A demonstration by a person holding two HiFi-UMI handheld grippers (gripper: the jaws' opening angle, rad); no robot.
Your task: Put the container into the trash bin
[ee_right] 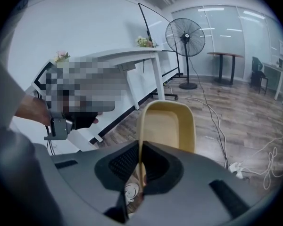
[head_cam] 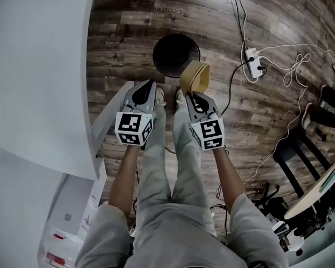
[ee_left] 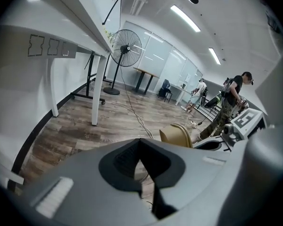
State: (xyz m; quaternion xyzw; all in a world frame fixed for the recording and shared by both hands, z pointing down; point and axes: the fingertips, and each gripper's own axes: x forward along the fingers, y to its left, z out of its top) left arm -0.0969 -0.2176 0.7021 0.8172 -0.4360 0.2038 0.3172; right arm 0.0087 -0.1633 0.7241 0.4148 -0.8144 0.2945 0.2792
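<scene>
The white table (head_cam: 39,66) sits close beside your left gripper (head_cam: 148,87), whose jaws are pressed together on nothing. Risk there is clipping the table edge or nudging the trash bin (head_cam: 173,52), which looks light and would probably slide or tip if bumped. The bin stands on the wood floor (head_cam: 128,15) just ahead of you, mouth open and dark; can't tell what's inside. The container (head_cam: 195,76), a tan tub, hangs in the air at the bin's near-right rim in the head view, overlapping the edge rather than sitting over the middle. Let go here and I'd expect it to catch the rim and bounce onto the floor, or hang up across the mouth. Your right gripper (head_cam: 192,95) has its jaws clamped narrow on one thin side wall of the tub, with nothing else supporting it. That's a weak hold: the wall can flex, and the tub can swing about the pinch or slip out early, especially on any jerk. Further right, the power strip (head_cam: 253,63) and loose cables (head_cam: 301,60) lie on the floor not far from the bin, so a missed tub could land among them. Get the tub centred over the mouth before you open, and keep the idle gripper clear of the bin wall.
</scene>
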